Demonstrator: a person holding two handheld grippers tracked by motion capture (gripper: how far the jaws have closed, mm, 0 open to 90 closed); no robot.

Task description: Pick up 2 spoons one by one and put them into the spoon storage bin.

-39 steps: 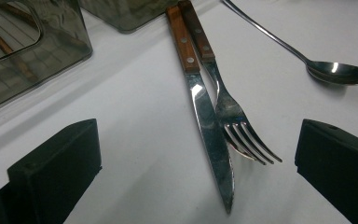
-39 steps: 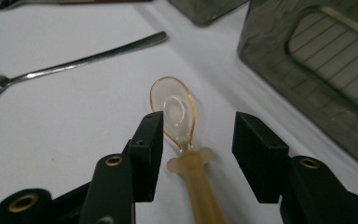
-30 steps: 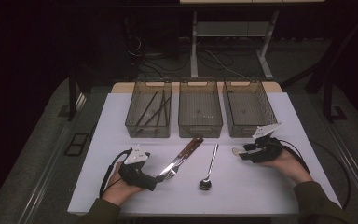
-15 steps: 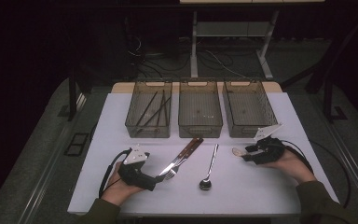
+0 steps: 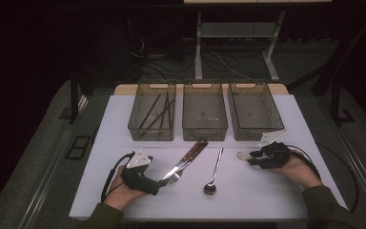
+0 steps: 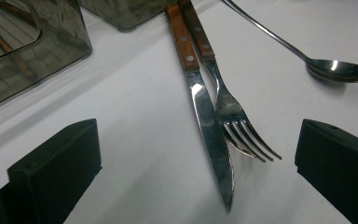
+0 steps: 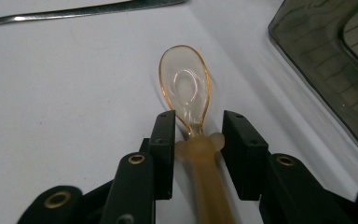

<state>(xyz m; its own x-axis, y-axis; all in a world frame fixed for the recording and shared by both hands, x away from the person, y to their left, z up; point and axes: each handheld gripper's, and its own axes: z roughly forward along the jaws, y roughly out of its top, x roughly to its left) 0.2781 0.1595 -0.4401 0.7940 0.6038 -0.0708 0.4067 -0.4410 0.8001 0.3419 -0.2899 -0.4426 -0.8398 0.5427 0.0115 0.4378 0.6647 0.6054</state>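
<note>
**Plastic spoon between closing jaws, cutlery waiting to be sorted**

Translucent amber plastic makes up the small spoon (image 7: 185, 88) lying flat on the white table (image 5: 248, 195) at the person's right. The right gripper (image 7: 196, 140) straddles its neck where bowl meets handle. Its jaws have just been closing, and a thin gap shows on each side, so the pads do not seem to press on the spoon yet. In the high view the spoon's bowl (image 5: 242, 155) pokes out towards the table's middle, just ahead of that gripper (image 5: 253, 159).

At the person's left, the left gripper (image 5: 163, 182) rests on the table with its jaws wide apart, empty. Just ahead of them a knife (image 6: 206, 112) and a fork (image 6: 230, 109), both wooden-handled, lie crossed and touching. A steel spoon (image 5: 213, 171) lies between the two hands.

Farther off stand three clear bins in a row. The left bin (image 5: 151, 132) holds dark sticks, probably chopsticks. The middle bin (image 5: 205, 135) and right bin (image 5: 256, 135) look empty.

The step in hand appears to be grasping the plastic spoon. Next, the jaws likely need to finish closing on the neck, then lift it clear of the table and carry it over a bin's wall. The right bin is nearest, and nothing lies in the path.
</note>
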